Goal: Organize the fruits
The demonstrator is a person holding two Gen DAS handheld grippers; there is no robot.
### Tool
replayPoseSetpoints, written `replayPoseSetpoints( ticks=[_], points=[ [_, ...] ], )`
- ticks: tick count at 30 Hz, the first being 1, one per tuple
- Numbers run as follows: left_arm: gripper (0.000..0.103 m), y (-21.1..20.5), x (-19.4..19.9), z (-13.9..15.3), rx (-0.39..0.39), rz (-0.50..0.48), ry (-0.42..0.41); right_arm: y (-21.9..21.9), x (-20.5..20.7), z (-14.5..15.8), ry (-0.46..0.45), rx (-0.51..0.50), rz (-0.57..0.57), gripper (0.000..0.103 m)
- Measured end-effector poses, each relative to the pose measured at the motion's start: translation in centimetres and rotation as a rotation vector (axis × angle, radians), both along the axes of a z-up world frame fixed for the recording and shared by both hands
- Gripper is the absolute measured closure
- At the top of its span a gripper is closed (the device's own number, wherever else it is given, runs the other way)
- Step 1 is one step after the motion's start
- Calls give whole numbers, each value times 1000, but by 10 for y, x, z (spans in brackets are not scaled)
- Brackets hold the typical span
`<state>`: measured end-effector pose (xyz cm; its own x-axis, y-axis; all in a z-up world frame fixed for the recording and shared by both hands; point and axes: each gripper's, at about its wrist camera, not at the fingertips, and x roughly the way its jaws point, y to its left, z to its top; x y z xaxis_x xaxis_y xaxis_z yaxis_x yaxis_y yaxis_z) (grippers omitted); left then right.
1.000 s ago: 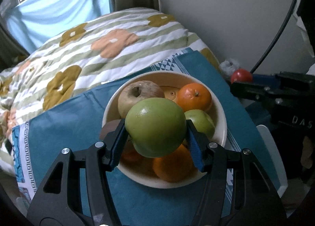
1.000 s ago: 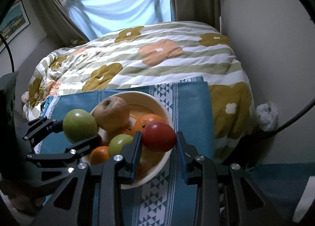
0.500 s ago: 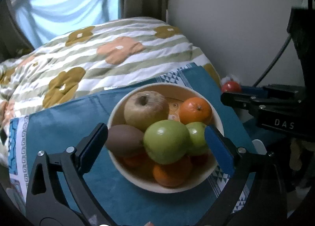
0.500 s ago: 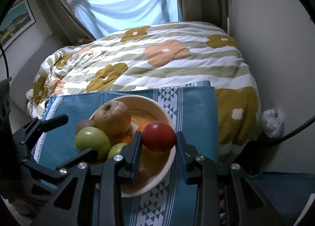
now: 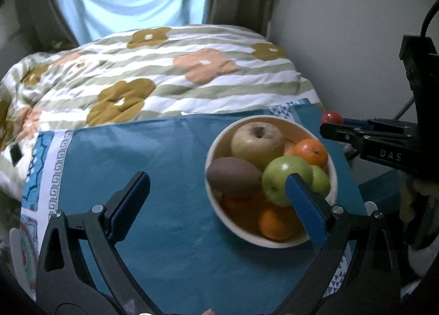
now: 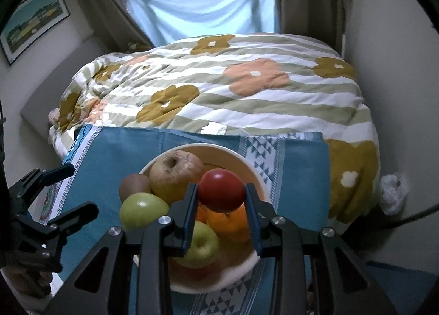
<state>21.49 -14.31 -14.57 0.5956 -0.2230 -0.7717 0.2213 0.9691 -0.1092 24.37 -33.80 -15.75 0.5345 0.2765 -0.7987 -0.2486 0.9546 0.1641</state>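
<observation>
A cream bowl (image 5: 219,139) (image 6: 241,158) on a teal cloth (image 5: 153,150) holds a yellowish apple (image 5: 256,140), a kiwi (image 5: 233,176), a green apple (image 5: 284,179), a smaller green apple (image 6: 203,243) and oranges (image 5: 310,150). My left gripper (image 5: 216,191) is open and empty, to the left of the bowl, its right finger in front of the green apple. My right gripper (image 6: 221,199) is shut on a red tomato (image 6: 221,190) and holds it above the bowl's near side. It also shows in the left wrist view (image 5: 332,117), at the bowl's far right.
The cloth lies on a bed with a flowered striped duvet (image 6: 219,89). A white wall (image 5: 343,26) runs along the right. A window with a blue curtain (image 6: 208,10) is behind. A crumpled white bag (image 6: 392,188) lies on the floor at the right.
My left gripper let go of the green apple into the bowl, opened wide and drew back to the left. My right gripper moved over the bowl with the tomato.
</observation>
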Motion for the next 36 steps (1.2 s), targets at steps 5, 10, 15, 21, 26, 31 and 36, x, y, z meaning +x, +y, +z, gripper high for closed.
replayPoseSetpoints(
  ticks=[5, 10, 15, 21, 26, 31, 36],
  points=[
    [0, 11, 0, -6, 5, 55, 15, 6, 18, -14, 1, 0, 66, 72],
    [0, 21, 1, -17, 12, 110, 46, 2, 33, -29, -3, -6, 107, 72],
    [0, 30, 1, -25, 14, 149, 80, -1, 35, -37, 15, -7, 132, 72],
    [0, 36, 0, -25, 18, 159, 89, -3, 27, -38, -1, 2, 128, 19],
    [0, 41, -4, -18, 8, 159, 76, -3, 21, -29, -21, 6, 101, 19],
    [0, 51, -16, -2, 1, 155, 40, 3, 3, -10, -56, -3, 75, 13],
    [0, 66, -39, 24, -11, 144, -18, 15, -26, 20, -106, -8, 40, 4]
  ],
)
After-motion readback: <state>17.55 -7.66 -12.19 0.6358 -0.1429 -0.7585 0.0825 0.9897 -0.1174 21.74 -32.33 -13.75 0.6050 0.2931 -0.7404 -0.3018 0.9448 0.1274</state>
